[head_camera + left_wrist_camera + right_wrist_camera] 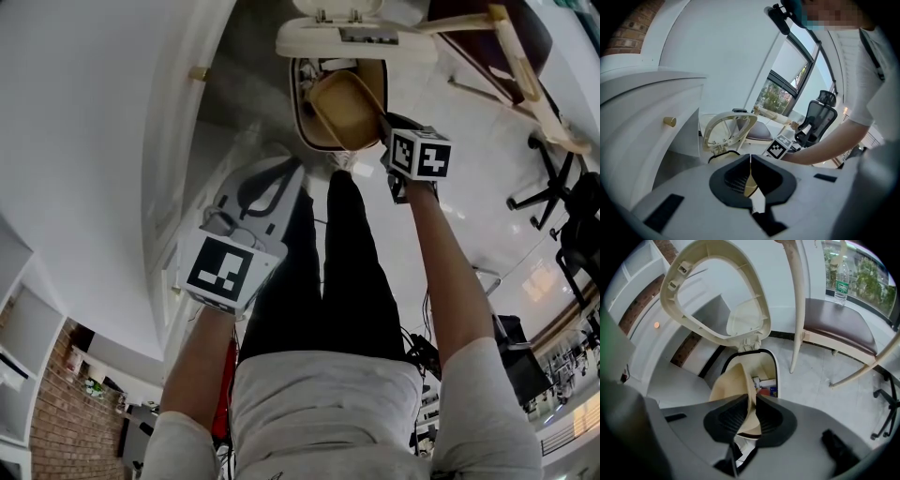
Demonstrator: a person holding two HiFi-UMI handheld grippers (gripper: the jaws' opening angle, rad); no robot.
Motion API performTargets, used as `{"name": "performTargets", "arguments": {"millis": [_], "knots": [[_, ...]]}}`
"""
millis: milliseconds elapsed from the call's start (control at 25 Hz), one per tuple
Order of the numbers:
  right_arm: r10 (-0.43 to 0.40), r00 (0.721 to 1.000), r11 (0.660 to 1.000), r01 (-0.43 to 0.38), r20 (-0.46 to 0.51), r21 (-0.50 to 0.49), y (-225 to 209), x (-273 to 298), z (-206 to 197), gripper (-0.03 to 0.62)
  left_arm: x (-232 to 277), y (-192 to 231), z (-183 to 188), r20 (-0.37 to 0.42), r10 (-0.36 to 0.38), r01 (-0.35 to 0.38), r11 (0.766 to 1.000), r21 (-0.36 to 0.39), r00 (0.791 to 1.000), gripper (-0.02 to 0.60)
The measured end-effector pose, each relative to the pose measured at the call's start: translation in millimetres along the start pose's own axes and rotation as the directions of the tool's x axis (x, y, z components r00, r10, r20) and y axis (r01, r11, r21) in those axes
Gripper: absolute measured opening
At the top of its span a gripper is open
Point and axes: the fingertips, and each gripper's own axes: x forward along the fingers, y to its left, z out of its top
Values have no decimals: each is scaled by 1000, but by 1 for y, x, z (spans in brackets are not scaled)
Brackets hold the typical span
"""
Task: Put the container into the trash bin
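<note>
One tan container (345, 105) over one open trash bin (297, 98), top middle — the right gripper (753, 401) pinches its rim. The left gripper's (750, 161) jaws touch — empty.

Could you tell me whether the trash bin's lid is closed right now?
No: in the right gripper view the lid stands raised above the open trash bin, with the container held over its mouth.

Matt, paper-like container (733, 386); smooth, glossy plastic trash bin (769, 365)
</note>
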Motion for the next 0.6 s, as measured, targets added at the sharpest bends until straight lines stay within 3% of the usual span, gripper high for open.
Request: {"name": "performTargets", "arguments": {"millis": [80,160,600], "knots": [[13,1000,1000,-13,0,-9,3,1,0,51,0,-1,0,-5,-5,5,1000,14,1000,18],[16,1000,1000,-16,-6,-24,5,2,0,115,0,-2,1,-3,-11,11,1000,19,1000,18],[5,1000,999,-6,-22,-44,6,-2,-2,118,-5,-1,3,-5,-10,10,1000,-2,1000,18]]}}
